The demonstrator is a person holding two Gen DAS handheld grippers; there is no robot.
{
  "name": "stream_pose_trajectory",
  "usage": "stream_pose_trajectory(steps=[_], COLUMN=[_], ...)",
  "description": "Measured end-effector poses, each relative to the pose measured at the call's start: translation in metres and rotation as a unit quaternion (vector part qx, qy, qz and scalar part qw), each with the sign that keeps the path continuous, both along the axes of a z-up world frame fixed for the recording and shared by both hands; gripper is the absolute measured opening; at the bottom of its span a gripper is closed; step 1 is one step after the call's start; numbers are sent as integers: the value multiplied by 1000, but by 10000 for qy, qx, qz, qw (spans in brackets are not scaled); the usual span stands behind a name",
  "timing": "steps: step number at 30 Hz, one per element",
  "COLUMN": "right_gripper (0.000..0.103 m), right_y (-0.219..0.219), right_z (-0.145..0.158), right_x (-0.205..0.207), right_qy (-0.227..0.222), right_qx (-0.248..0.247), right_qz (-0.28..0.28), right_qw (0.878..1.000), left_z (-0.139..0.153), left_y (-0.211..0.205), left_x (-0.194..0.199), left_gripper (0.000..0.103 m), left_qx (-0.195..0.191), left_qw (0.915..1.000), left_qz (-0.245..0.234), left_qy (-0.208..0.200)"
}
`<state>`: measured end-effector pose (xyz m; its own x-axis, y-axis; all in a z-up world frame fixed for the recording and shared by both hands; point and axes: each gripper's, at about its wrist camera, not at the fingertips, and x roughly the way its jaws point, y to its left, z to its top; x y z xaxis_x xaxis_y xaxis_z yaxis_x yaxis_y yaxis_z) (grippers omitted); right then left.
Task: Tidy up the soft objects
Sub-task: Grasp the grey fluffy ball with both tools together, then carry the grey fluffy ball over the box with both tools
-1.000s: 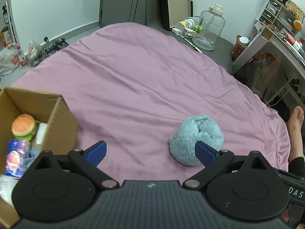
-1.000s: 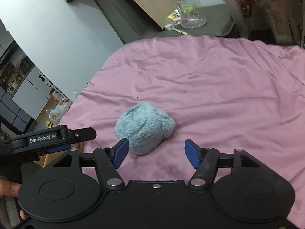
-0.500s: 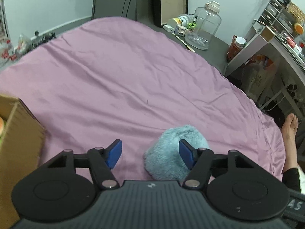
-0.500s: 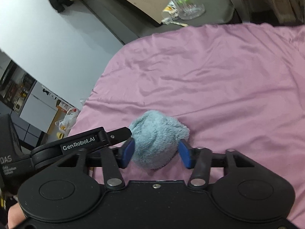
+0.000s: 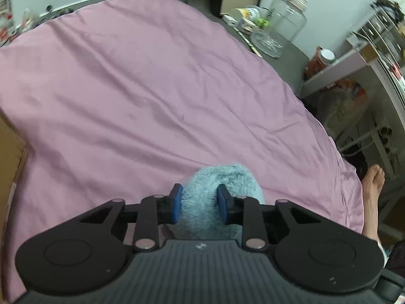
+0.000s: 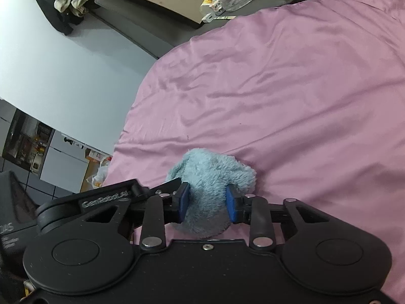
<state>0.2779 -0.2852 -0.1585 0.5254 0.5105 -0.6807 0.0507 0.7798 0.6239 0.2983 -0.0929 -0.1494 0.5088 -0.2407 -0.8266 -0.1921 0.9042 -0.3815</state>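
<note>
Left wrist view: we are looking along the left gripper (image 5: 197, 204) at the fluffy blue plush (image 5: 225, 179), which is lying on the pink bedsheet (image 5: 152, 88).
Left jaws: we are pinching them narrowly on the near part of the plush, blue pads (image 5: 176, 204) pressing into the fur on both sides.
Plush from left jaws: it is bulging forward and slightly to the right of the pads; we cannot tell its long axis from this angle.
Cardboard box (image 5: 10, 157): only an edge is showing at the far left, well apart from the plush.

Right wrist view: we are seeing the right gripper (image 6: 207, 202) closing on the same plush (image 6: 212, 174) from another side.
Right jaws: we are holding them narrow, with fur squeezed between the pads.
Left gripper here (image 6: 162, 190): it is coming in from the left and touching the plush.
Nearer hand: we are judging neither nearer, since both are gripping; any lift is depending on both moving together, probably leftward toward the box.
</note>
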Motion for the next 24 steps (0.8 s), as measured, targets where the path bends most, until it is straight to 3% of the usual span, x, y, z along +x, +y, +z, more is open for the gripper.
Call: stream_pose_trajectory(steps=[11, 24], right_gripper=[24, 24], right_y=[2, 22], right_z=[15, 59], right_x=[-19, -67], right_qy=[-199, -554], right_qx=[59, -165], right_qz=[-70, -134], right_qw=[9998, 9982], left_z=[19, 53], left_y=[3, 17], left_x=[-25, -65], left_gripper=[21, 20], left_qx=[-6, -28], left_qw=[9997, 9986], left_qz=[-133, -252], left_qy=[-205, -468])
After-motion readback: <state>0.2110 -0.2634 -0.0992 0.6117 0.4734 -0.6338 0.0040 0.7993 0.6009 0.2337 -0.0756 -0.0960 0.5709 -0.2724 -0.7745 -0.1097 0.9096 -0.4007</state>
